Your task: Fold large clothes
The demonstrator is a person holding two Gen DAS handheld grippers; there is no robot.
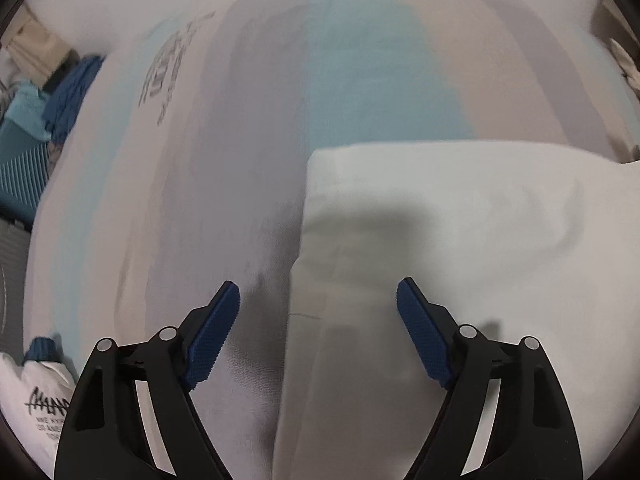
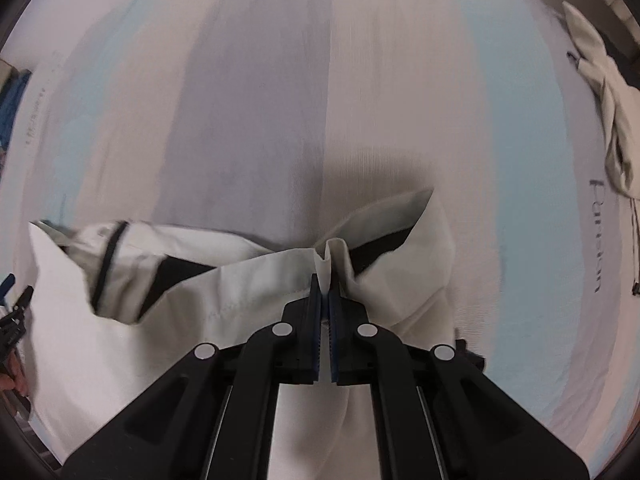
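Right wrist view alone shows the right hand-held gripper (image 2: 325,292) clamped on the white garment (image 2: 224,280); the left hand-held gripper (image 1: 318,300) hovers spread wide over it.

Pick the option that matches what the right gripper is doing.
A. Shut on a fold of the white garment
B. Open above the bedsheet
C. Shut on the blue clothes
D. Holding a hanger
A: in the right wrist view the right gripper is shut, with a fold of the white garment pinched between its blue pads.

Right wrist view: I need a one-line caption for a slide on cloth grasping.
Right gripper, jaws shut on a pinched fold of the white garment above a striped bedsheet.
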